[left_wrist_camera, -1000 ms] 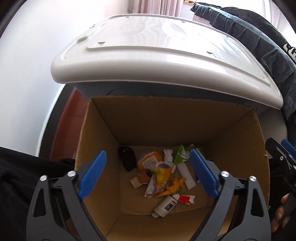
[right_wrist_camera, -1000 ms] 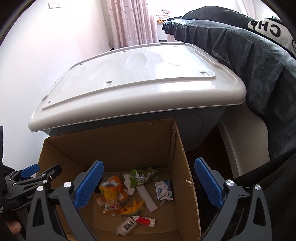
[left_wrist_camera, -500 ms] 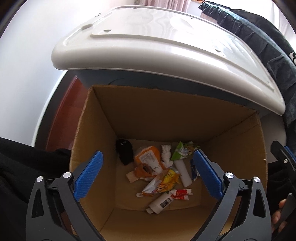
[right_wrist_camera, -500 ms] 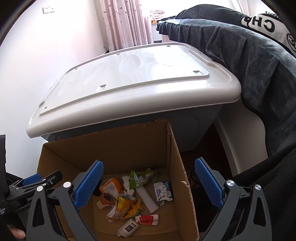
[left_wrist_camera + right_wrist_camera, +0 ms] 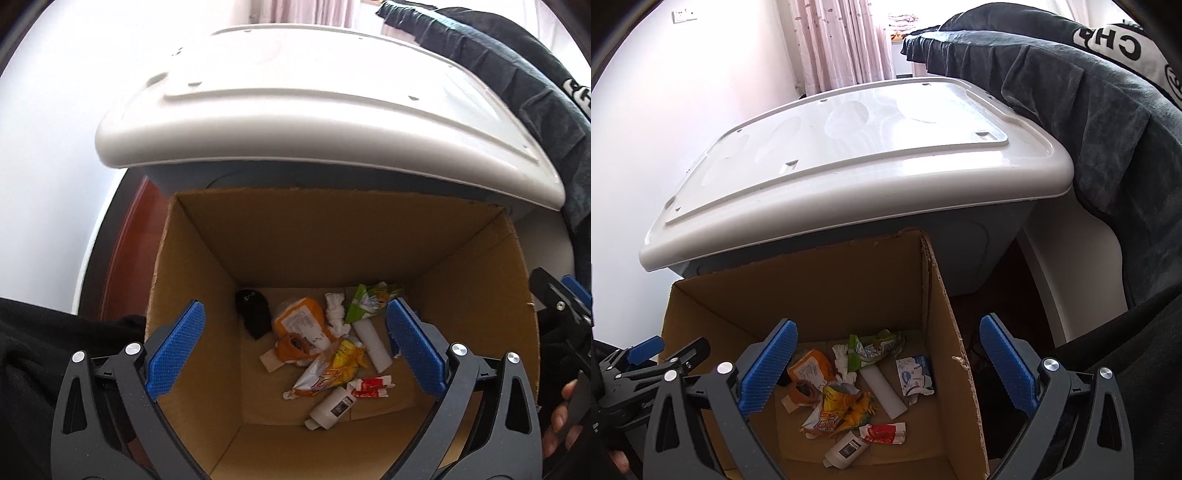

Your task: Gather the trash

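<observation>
Left gripper (image 5: 295, 349): blue ribbed pads spread wide, nothing between them, poised above the open box.
Right gripper (image 5: 886, 367): jaws equally wide and empty, straddling the box's right wall.
Cardboard box (image 5: 207, 295): brown corrugated card, tall stiff walls, torn top edge; all the trash lies on its floor.
White tube (image 5: 332, 404): near edge of the floor; smooth, round, likely slippery, best pinched across its middle.
Red-and-white sachet (image 5: 369, 387): just beside the tube; thin and flat, light.
Yellow wrapper (image 5: 328, 369): centre of the floor; crinkly foil, featherweight, take any raised fold.
Orange packet (image 5: 299, 321): behind it; soft, creased.
White stick (image 5: 371, 345): right of centre; smooth, rigid-looking.
Tissue (image 5: 334, 310): crumpled, soft.
Green wrapper (image 5: 365, 301): far right corner; crumpled film.
Black object (image 5: 253, 312): far left corner; matte, rounded.
Storage bin lid (image 5: 314, 110): beyond the box; glossy pale plastic.
</observation>
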The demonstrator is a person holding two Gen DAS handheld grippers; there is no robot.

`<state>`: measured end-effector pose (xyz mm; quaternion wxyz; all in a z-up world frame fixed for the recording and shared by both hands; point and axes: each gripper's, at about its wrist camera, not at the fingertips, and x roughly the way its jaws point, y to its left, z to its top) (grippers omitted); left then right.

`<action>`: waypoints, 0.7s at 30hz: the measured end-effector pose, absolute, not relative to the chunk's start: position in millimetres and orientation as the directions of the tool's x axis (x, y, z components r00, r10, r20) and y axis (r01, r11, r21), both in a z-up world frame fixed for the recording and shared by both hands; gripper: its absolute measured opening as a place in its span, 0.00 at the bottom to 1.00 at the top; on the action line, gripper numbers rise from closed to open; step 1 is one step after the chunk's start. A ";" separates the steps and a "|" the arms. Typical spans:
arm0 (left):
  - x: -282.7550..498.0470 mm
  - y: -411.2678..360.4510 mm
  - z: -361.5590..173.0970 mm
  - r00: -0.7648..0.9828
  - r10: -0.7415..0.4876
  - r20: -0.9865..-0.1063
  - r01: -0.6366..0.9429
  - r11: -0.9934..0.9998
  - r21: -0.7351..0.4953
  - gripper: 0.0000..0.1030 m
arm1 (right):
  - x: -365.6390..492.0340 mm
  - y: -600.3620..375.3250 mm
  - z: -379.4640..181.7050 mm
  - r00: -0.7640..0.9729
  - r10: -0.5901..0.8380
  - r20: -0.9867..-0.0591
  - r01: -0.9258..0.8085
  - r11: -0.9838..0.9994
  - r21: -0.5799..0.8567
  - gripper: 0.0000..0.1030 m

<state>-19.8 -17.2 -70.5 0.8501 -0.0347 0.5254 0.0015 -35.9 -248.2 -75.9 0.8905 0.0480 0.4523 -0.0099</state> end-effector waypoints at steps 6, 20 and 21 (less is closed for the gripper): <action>-21.3 -15.5 -65.2 0.478 0.002 -0.878 -0.055 0.998 -0.028 0.93 | -35.2 -249.6 -76.5 0.588 0.024 -0.808 0.069 0.994 0.080 0.95; -18.5 -6.6 -65.7 0.474 0.017 -0.880 -0.101 0.994 -0.036 0.93 | -34.5 -250.3 -77.1 0.587 0.022 -0.809 0.068 0.995 0.076 0.95; -18.4 -7.1 -66.0 0.471 0.012 -0.882 -0.097 0.995 -0.039 0.93 | -34.5 -250.3 -77.1 0.587 0.022 -0.809 0.068 0.995 0.076 0.95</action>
